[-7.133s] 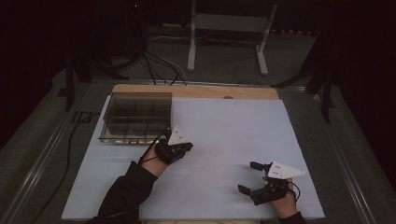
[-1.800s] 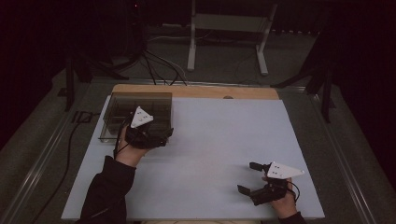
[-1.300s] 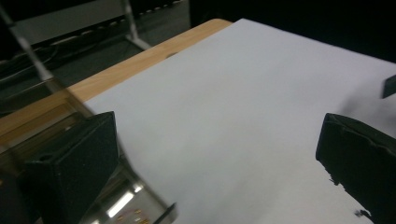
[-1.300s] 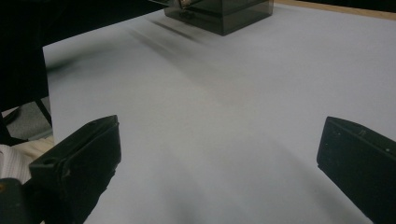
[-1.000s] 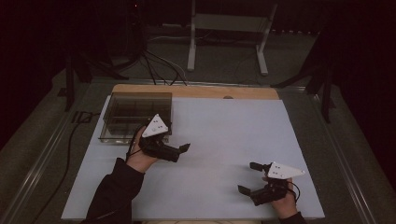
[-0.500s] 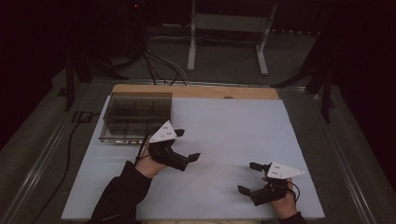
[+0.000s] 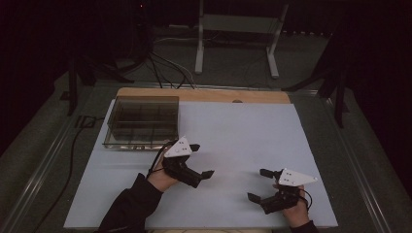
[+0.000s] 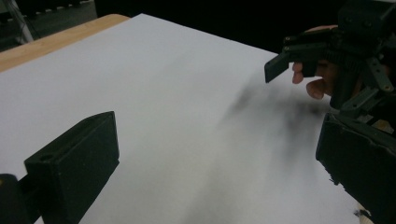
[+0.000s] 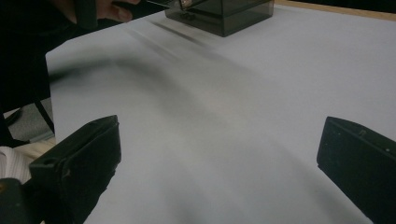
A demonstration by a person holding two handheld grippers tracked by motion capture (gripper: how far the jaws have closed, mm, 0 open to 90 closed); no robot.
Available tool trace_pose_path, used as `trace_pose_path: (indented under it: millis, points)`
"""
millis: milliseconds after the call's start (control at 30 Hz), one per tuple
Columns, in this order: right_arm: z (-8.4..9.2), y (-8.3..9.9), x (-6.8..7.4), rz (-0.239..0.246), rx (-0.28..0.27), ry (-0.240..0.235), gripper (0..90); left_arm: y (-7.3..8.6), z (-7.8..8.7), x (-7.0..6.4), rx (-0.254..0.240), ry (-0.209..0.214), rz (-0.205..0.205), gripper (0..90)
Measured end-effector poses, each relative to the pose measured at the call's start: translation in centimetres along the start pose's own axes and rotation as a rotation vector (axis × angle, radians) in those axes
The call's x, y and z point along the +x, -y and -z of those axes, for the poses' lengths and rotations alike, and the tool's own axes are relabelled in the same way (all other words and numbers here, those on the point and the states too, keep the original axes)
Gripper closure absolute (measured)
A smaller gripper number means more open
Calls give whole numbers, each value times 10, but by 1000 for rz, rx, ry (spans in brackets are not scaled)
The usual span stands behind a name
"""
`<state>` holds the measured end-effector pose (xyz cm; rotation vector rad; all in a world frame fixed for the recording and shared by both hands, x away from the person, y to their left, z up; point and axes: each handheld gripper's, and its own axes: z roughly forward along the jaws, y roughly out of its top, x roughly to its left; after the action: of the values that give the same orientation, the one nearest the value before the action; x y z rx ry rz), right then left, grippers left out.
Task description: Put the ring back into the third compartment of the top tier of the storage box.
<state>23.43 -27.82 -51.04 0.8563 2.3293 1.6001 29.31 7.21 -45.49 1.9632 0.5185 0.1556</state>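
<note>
A: Where does the left gripper sit?

B: Over the white sheet, just near and right of the clear compartment box at the far left. Its jaws stand wide apart with only bare sheet between them.

A: And the right gripper?

B: At the near right of the sheet, well apart from the box, jaws spread too, gripping nothing. It points left toward the other hand.
</note>
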Motion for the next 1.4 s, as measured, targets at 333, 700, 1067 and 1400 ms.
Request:
trace_pose_path:
  millis: [333, 700, 1067, 1400]
  points:
    - [0, 0, 0, 0, -3, -1, 0, 18, -1, -1, 44, -15, 16, 7]
    - [0, 0, 0, -1, -4, 0, 0, 37, 4, -3, 75, -32, 21, 6]
    - [0, 0, 1, 2, -3, 1, 0, 53, 23, -2, 88, -62, 33, 7]
    - [-1, 0, 1, 2, -1, 2, 0, 68, 46, 0, 93, -108, 67, 7]
